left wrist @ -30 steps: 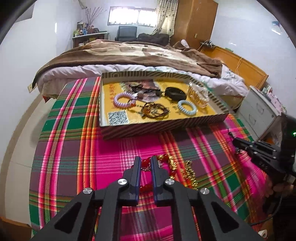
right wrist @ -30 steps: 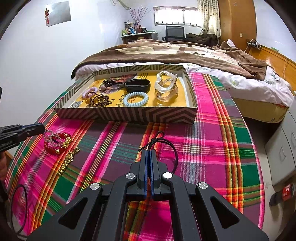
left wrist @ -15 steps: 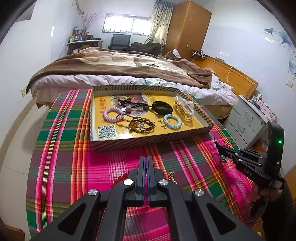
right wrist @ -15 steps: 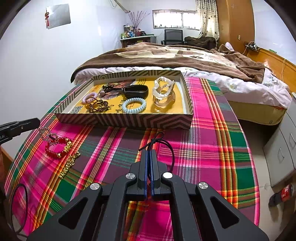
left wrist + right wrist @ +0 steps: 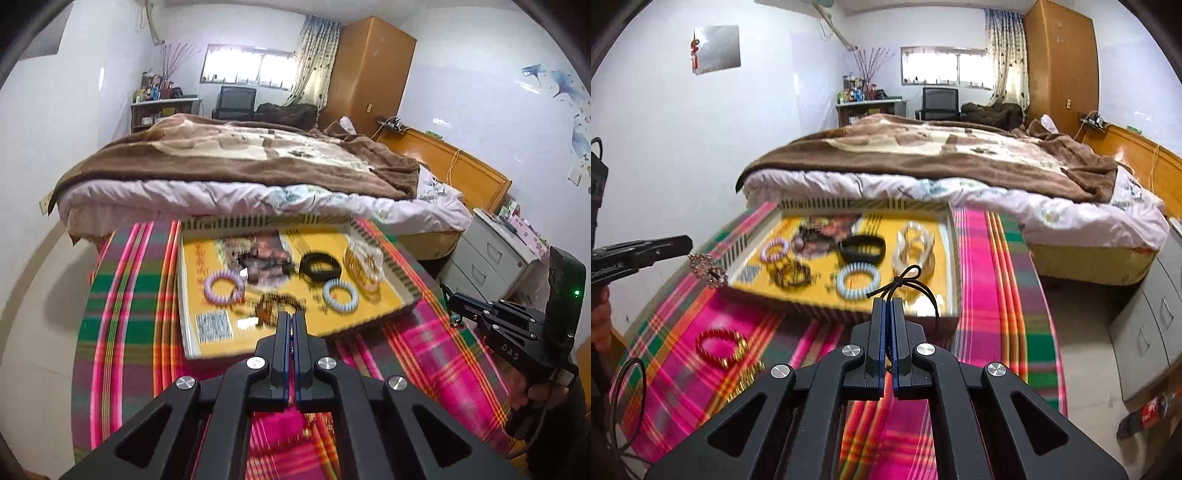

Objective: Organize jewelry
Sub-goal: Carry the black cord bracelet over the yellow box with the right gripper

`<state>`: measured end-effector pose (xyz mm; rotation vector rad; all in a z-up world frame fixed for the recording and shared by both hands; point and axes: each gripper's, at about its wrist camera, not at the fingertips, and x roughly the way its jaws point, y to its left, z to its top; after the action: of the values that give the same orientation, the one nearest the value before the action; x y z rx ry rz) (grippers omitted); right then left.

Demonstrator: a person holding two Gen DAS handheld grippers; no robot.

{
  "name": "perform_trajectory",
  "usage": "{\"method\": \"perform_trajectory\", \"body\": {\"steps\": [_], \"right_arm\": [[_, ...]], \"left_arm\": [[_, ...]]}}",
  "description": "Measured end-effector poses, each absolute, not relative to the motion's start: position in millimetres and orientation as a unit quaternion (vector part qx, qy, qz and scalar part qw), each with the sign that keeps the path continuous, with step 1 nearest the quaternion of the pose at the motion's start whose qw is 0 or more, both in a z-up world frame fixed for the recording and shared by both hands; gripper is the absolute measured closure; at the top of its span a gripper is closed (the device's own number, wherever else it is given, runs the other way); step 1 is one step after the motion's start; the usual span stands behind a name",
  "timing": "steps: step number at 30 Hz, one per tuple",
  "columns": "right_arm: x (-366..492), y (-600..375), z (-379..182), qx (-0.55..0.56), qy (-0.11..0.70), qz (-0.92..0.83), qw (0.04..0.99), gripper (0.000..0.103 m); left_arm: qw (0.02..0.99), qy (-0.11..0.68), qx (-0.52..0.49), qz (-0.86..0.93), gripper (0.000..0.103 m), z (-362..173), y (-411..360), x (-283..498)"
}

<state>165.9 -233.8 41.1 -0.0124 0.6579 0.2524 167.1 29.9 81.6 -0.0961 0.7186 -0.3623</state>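
Cord point(image 5: 908, 286): black, thin, knotted, pinched in right gripper point(image 5: 887, 306) at frame centre; left gripper point(image 5: 687, 246) clamped on silvery chain point(image 5: 705, 267), left edge

Ahead of me a brown blanket point(image 5: 236, 155) covered the bed; a wooden wardrobe point(image 5: 365, 70) stood upper right.
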Motion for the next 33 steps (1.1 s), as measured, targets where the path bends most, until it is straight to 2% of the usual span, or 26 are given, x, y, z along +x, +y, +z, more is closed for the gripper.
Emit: {"method": "perform_trajectory", "body": {"steps": [6, 13, 25, 33], "right_arm": [[199, -226, 64, -0.009, 0.309, 0.141, 0.941, 0.101], [254, -212, 68, -0.027, 0.316, 0.144, 0.937, 0.101], [349, -183, 33, -0.068, 0.365, 0.138, 0.918, 0.101], [380, -163, 8, -0.105, 0.393, 0.134, 0.904, 0.101]], "left_arm": [[0.924, 0.333, -0.056, -0.18, 0.102, 98, 31, 201], [0.92, 0.345, -0.062, -0.172, 0.102, 91, 32, 254], [0.905, 0.379, -0.084, -0.174, 0.102, 55, 32, 342], [0.896, 0.41, -0.074, -0.154, 0.102, 21, 33, 382]]}}
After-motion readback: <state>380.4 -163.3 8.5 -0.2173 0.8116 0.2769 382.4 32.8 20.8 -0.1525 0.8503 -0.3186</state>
